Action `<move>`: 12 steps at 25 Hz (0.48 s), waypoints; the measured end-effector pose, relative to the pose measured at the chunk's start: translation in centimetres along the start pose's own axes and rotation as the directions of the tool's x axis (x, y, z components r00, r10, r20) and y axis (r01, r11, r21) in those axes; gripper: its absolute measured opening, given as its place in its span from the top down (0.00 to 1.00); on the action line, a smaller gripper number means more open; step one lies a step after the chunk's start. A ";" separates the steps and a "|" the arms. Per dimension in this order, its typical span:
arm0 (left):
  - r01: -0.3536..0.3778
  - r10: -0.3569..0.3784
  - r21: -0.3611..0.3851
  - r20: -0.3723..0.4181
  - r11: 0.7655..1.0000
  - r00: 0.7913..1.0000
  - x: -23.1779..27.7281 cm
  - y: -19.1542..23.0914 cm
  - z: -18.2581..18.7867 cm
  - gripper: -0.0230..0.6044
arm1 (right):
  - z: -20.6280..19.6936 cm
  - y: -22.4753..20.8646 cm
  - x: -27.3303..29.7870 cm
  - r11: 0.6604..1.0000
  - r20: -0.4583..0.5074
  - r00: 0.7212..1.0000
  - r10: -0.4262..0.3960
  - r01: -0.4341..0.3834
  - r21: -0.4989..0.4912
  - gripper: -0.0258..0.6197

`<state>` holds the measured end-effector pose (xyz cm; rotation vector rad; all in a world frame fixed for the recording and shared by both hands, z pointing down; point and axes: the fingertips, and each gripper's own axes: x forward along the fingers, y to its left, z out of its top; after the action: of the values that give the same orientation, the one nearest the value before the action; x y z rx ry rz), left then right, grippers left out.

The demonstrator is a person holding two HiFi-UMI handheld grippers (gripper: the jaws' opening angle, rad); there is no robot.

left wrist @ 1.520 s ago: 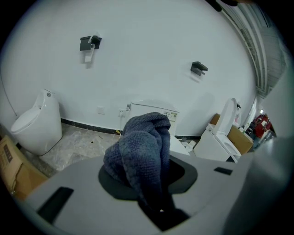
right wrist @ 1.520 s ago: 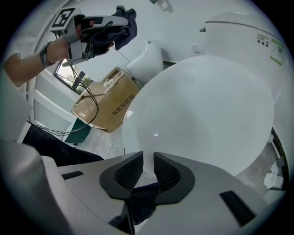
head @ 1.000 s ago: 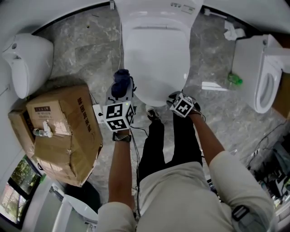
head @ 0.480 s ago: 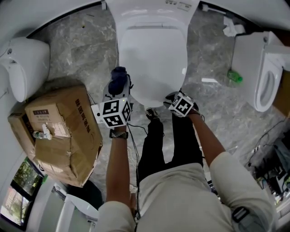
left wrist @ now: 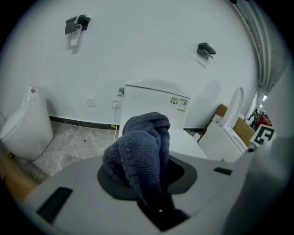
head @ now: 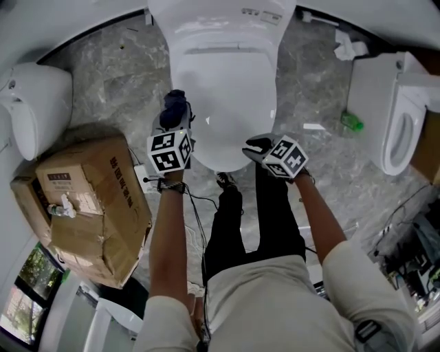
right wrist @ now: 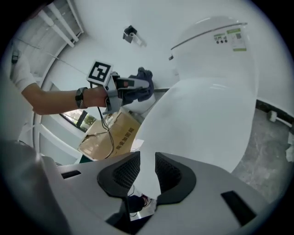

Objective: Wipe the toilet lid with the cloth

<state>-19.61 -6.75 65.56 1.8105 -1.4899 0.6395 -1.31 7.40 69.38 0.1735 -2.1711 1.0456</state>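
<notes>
Moved: over the last second my left gripper (head: 176,122) has carried the cloth (head: 176,106) further along the side of the toilet lid (head: 223,82). My right gripper (head: 257,146) has swung up to the lid's front rim.
Left jaws: pinching the dark blue cloth, which bunches up above them.
Right jaws: they have just been opening and now stand a little apart, with nothing between them.
Cloth: at the lid's 8 o'clock edge, just beside it. In the right gripper view it does not look to be on the surface yet.
Progress: I judge that no wiping has begun. The lid is down and its whole top is left to do.
Room: the lid top is bare.
Edges: the cistern (head: 220,14) bounds strokes at 12 o'clock. The cardboard box (head: 89,199) crowds my left arm at 8 o'clock. My right gripper at 5 o'clock could block strokes toward the front rim. The floor (head: 309,89) lies open at 3 o'clock.
</notes>
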 end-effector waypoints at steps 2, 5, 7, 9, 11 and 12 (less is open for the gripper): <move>-0.003 0.003 0.010 -0.011 1.000 1.000 2.0 0.7 0.4 0.79 | 1.7 -1.8 -1.5 0.997 0.069 0.995 -0.075 0.074 0.010 0.78; -0.038 0.039 0.009 -0.045 0.999 0.998 4.7 2.3 0.6 0.79 | 3.7 -3.7 -3.9 0.988 0.148 0.977 -0.152 0.146 0.051 0.78; -0.074 0.074 0.003 -0.077 0.997 0.994 6.4 3.7 0.3 0.79 | 4.8 -4.5 -5.5 0.984 0.189 0.966 -0.178 0.168 0.068 0.78; -0.108 0.104 -0.032 -0.099 0.994 0.990 7.8 5.1 0.0 0.78 | 5.7 -5.1 -6.8 0.980 0.225 0.955 -0.196 0.183 0.076 0.78; -0.134 0.126 -0.078 -0.099 0.988 0.987 8.8 6.2 0.1 0.78 | 6.3 -5.6 -7.9 0.976 0.253 0.943 -0.216 0.200 0.087 0.78; -0.141 0.132 -0.087 -0.095 0.986 0.987 9.2 6.4 0.2 0.78 | 6.5 -5.8 -8.4 0.974 0.264 0.938 -0.225 0.207 0.095 0.78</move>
<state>-23.90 -13.32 73.59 1.5993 -1.5674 0.6964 3.73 -2.67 64.84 0.6061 -2.2970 1.0140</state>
